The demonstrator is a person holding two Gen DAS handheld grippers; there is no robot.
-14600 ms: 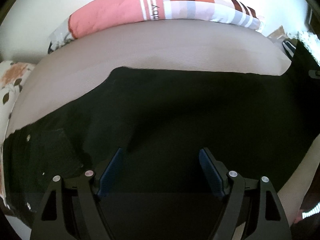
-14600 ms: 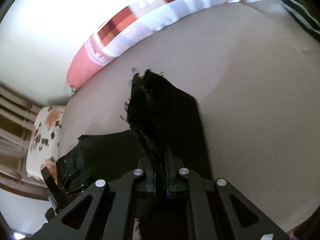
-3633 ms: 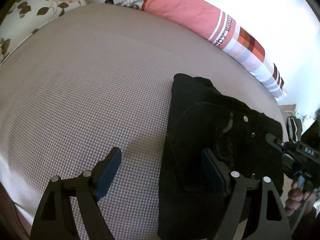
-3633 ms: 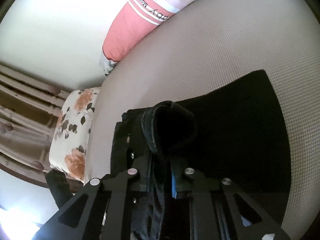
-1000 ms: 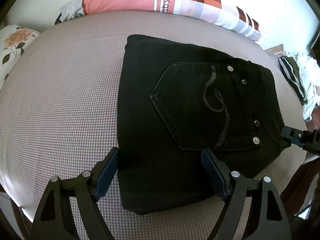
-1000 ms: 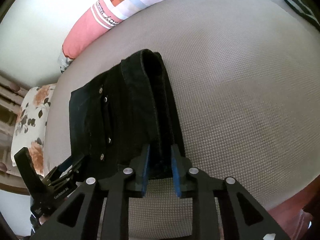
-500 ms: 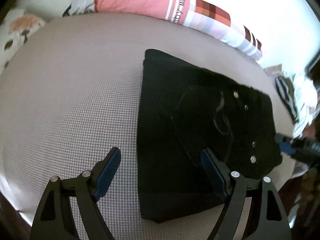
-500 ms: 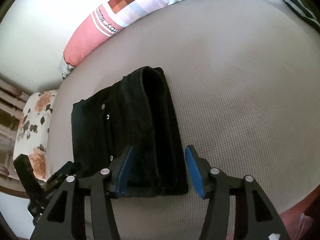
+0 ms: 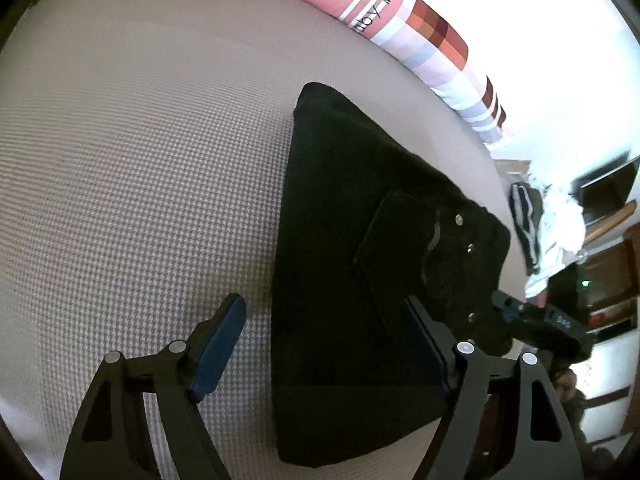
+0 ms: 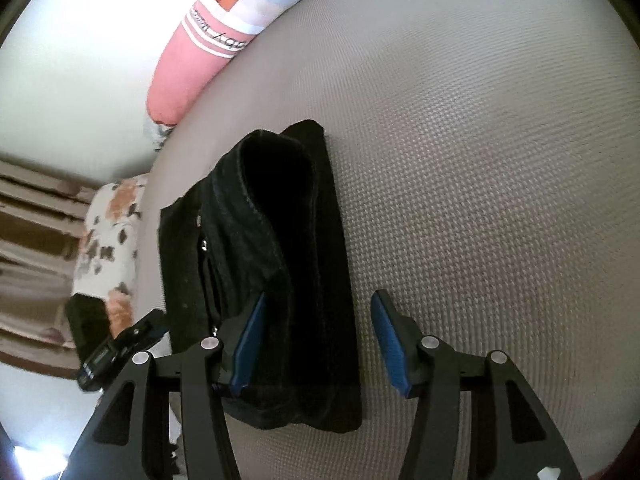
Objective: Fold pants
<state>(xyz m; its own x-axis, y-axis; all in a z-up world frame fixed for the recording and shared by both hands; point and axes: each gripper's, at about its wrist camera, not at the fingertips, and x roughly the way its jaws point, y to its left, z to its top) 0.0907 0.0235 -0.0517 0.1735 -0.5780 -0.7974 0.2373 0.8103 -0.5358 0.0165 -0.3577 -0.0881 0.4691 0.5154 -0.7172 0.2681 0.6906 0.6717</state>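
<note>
Black pants (image 9: 340, 220) lie folded into a thick rectangle on the beige bed (image 9: 120, 160), back pocket and rivets up. My left gripper (image 9: 324, 340) stands wide over their near left edge, jaws closing a little: the left pad (image 9: 220, 340) is above bare bedding, the right pad above the cloth, neither pressing. In the right wrist view the pants (image 10: 280, 220) show their rolled waistband end. My right gripper (image 10: 316, 340) is open astride their right edge, one pad over the cloth, the other over the bed. Each view shows the other gripper beyond the pants: right (image 9: 536, 324), left (image 10: 120, 344).
A long pink, striped and checked bolster (image 9: 400, 12) lies along the far side by the white wall. A floral pillow (image 10: 108, 232) sits at one end of the bed. Loose clothes (image 9: 552, 232) and dark wooden furniture lie past the other end.
My right gripper has opened and let go of the pants' folded edge, then moved in lower over it. My left gripper has swung and rolled, so the pants now sit to its right.
</note>
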